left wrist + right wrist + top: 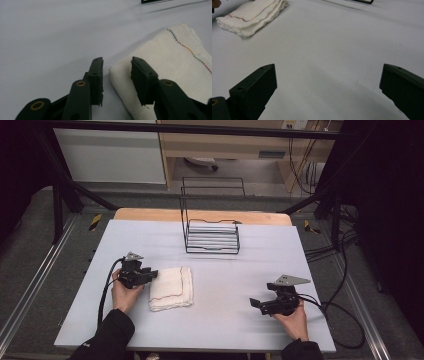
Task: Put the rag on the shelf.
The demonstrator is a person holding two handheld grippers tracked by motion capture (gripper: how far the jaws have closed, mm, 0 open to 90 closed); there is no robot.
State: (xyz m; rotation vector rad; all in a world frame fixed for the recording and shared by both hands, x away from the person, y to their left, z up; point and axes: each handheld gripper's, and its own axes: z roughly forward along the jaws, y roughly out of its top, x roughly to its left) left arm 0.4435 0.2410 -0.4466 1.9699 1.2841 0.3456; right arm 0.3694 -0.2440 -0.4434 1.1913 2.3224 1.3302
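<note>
From above, I see the pale grey bench [215, 320] carrying a black wire rack [212, 236] and a folded white cloth [171, 288].

My left gripper [117, 67] straddles the cloth's corner [160, 57], fingers parted, one resting on it.

My right gripper [328, 82] gapes wide over bare bench.

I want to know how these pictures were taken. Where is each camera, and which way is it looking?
High view: above the person's side, looking forward and down at the table; both forearms, left gripper, right gripper.
Left gripper view: on the left gripper, facing the folded cloth; its jaws show.
Right gripper view: on the right gripper, facing across the table; its jaws show.
All three share the cloth.
</note>
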